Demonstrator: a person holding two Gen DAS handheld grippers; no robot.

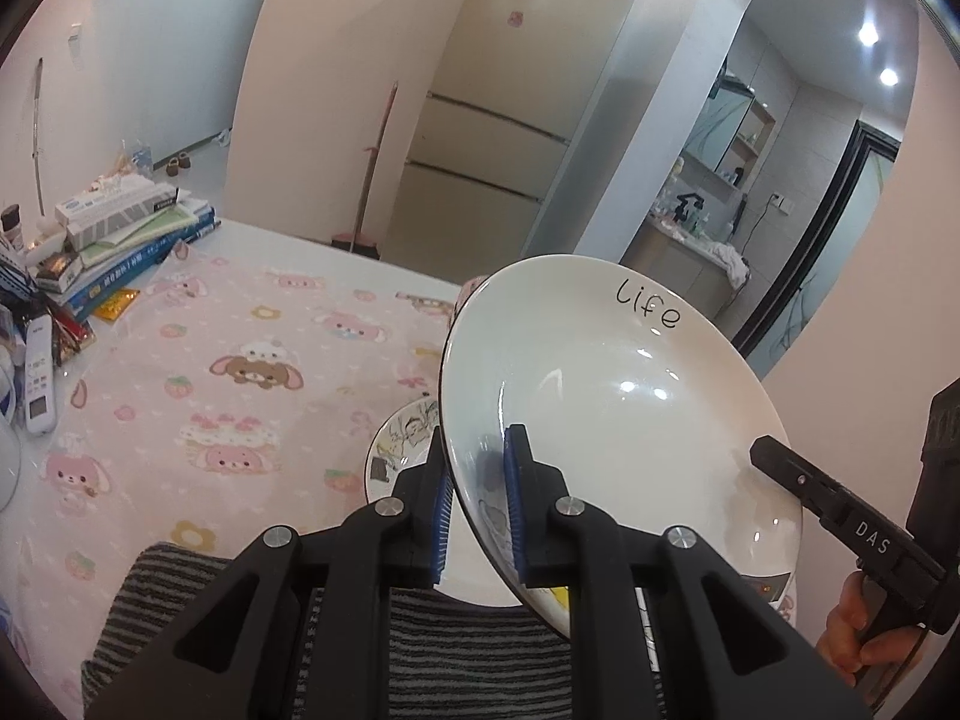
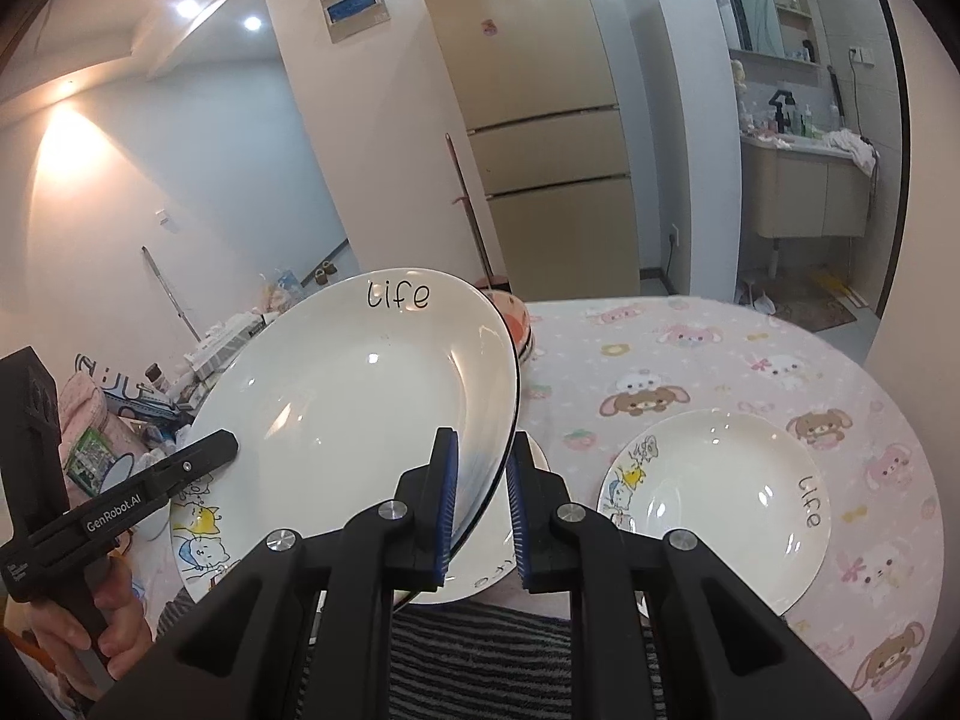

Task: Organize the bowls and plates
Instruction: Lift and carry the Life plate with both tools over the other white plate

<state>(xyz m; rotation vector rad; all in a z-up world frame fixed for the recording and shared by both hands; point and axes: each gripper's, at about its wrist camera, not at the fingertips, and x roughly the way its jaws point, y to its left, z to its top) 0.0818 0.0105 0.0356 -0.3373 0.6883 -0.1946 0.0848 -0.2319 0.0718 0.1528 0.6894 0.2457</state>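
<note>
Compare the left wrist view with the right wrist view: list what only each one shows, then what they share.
Only the left wrist view: a stack of books and a white remote at the table's far left.

Only the right wrist view: a second "Life" plate lying flat on the pink tablecloth, and a pink bowl behind the lifted plate.

Both: the lifted plate tilted, the left hand-held gripper and right hand-held gripper each closed on its rim, and the fridge.

Lifted plate (image 2: pixel 360 396) hides most of lower plate (image 2: pixel 480 576) and pink bowl stack (image 2: pixel 516 324).
</note>
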